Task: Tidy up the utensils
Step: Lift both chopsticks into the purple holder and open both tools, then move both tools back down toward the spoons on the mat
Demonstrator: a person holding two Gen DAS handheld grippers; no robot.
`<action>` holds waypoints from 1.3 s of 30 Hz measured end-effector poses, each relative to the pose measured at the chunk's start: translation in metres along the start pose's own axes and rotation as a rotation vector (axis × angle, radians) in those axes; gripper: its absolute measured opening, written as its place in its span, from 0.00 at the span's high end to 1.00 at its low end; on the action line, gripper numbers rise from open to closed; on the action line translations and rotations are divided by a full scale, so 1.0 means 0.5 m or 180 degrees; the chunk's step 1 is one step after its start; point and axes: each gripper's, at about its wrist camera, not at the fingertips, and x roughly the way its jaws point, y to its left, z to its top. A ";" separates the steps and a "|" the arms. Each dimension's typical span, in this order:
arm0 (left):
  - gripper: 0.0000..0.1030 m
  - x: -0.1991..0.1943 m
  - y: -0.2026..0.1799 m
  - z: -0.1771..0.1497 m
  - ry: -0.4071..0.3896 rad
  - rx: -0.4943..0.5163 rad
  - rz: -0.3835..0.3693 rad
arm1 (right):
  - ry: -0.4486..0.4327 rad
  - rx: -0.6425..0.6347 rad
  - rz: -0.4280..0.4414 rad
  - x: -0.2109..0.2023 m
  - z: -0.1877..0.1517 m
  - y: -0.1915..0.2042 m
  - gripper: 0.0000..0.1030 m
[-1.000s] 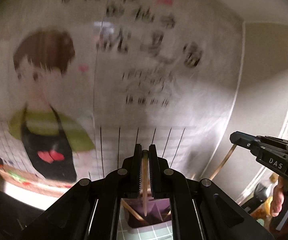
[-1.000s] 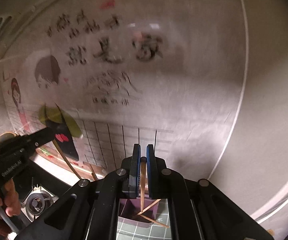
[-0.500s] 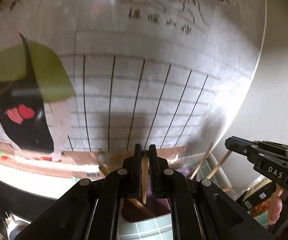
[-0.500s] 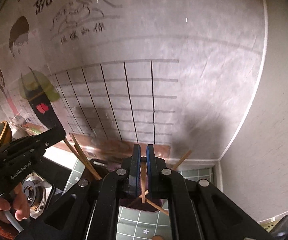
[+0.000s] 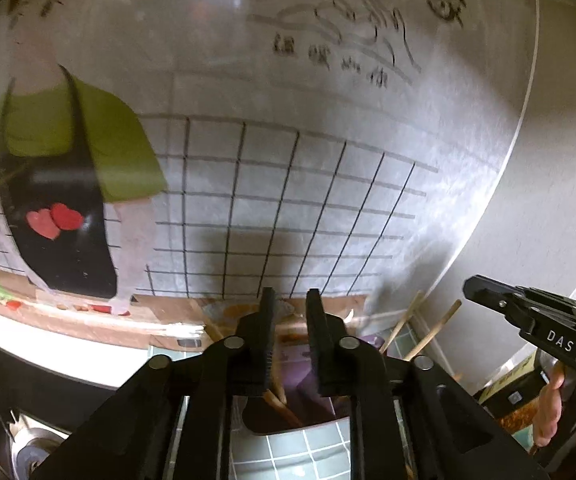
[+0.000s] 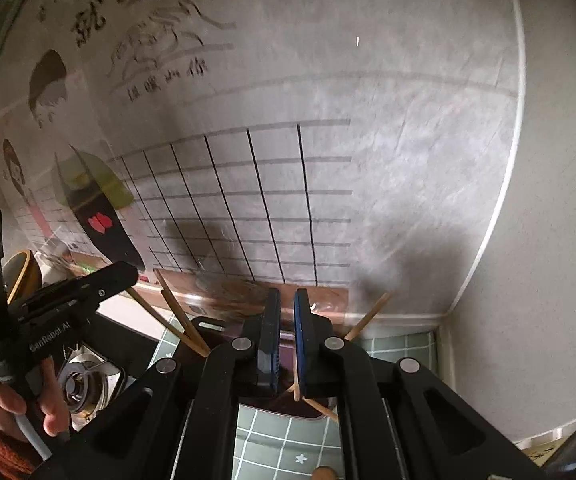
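Note:
A purple holder (image 5: 367, 340) (image 6: 286, 336) stands on the green tiled counter by the wall, with several wooden chopsticks (image 5: 401, 320) (image 6: 180, 316) leaning out of it. My left gripper (image 5: 291, 300) (image 6: 128, 272) hangs just above it. Its jaws are opening with nothing between them, and a chopstick (image 5: 278, 400) lies below them inside the holder. My right gripper (image 6: 286, 296) (image 5: 469, 286) hovers over the same holder. Its jaws are opening by a narrow gap. A thin chopstick (image 6: 295, 380) rests loose against the right pad, low down, its tip in the holder.
A wall sticker with a black grid (image 5: 288, 200) rises close behind the holder. A gas burner (image 6: 76, 384) and a bowl (image 6: 20, 276) are on the left, and jars (image 5: 515, 400) on the right. The room corner (image 6: 443, 316) closes in the right side.
Both grippers have sunk toward the holder. Both pairs of jaws were shut on a chopstick and have parted. The chopsticks have slid down out of the pads.

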 end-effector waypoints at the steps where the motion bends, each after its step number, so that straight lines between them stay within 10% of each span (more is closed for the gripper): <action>1: 0.81 -0.011 0.001 0.001 -0.0046 -0.0010 0.0018 | -0.0031 -0.0021 -0.0018 -0.012 0.000 0.000 0.92; 14: 0.78 -0.101 0.004 -0.146 0.0049 -0.0257 0.0277 | -0.0354 -0.0004 -0.0237 -0.159 -0.114 -0.023 0.70; 26: 0.78 -0.100 -0.089 -0.433 0.0597 -0.0419 0.0359 | 0.0129 0.0079 -0.0335 -0.153 -0.356 -0.072 0.70; 39: 0.78 -0.109 -0.157 -0.566 0.0937 -0.0417 0.0294 | 0.0450 0.0045 -0.0403 -0.148 -0.515 -0.092 0.70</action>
